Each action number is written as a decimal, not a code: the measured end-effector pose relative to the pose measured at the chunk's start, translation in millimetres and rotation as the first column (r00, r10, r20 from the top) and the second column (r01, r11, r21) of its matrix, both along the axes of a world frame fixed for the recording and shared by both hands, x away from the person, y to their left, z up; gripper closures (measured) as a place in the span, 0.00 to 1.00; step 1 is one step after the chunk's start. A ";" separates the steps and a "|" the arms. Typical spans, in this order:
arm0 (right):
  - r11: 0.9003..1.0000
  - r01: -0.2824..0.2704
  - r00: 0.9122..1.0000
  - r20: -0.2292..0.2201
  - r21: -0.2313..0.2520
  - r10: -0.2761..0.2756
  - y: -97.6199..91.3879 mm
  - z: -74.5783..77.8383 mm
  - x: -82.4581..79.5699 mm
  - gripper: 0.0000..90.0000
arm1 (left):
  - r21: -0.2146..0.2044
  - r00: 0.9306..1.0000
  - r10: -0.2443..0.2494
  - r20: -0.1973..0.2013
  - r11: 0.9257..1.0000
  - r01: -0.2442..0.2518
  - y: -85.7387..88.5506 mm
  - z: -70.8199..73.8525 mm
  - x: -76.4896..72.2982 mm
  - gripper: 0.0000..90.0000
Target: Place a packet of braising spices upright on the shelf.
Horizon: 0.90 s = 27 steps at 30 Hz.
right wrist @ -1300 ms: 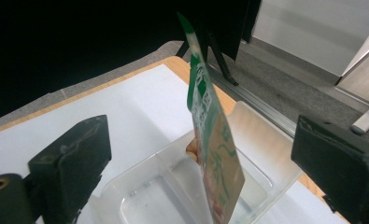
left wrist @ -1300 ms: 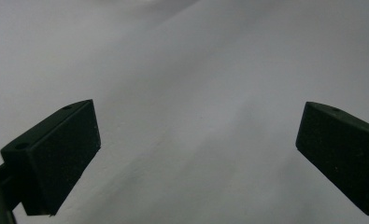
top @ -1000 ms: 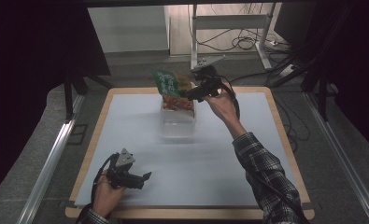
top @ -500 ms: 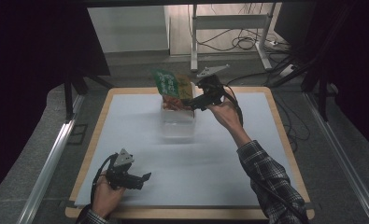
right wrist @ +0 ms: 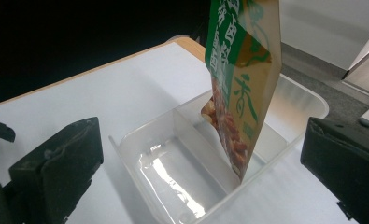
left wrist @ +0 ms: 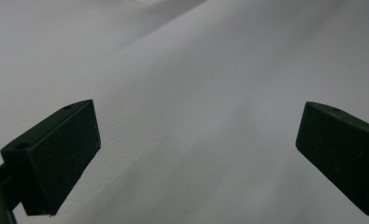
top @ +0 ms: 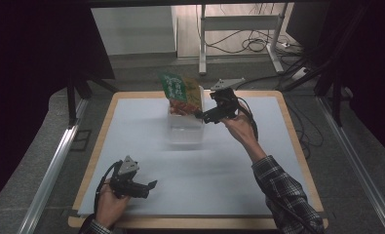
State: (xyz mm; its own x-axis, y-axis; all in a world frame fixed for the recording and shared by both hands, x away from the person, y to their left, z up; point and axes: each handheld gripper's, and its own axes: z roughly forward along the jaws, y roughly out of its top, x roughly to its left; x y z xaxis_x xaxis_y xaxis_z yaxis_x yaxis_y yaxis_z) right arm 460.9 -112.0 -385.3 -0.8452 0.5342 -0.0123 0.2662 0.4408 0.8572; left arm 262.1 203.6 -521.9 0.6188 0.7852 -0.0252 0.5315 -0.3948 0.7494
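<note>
Snack bag standing in the clear divided container
Right tongs spread wide beside it; left tongs released, low over the white tabletop.

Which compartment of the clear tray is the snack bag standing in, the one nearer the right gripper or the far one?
The far one. The bag stands past the divider of the tray, leaning on it; the compartment nearer the right gripper is empty.
</note>
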 end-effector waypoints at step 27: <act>0.998 0.065 0.998 0.002 -0.008 -0.065 -64.6 -17.7 -67.7 0.00 | 0.008 1.000 0.011 0.017 1.000 -0.011 1.2 -1.1 -2.1 0.00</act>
State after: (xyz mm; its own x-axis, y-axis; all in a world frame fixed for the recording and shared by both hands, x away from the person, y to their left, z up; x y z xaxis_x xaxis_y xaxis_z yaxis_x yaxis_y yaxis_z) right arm 393.2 -176.6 -403.0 -0.8085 0.5883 -0.0182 0.2932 0.4294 0.8542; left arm 260.0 204.8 -523.0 0.6106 0.7919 -0.0081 0.5230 -0.3955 0.7550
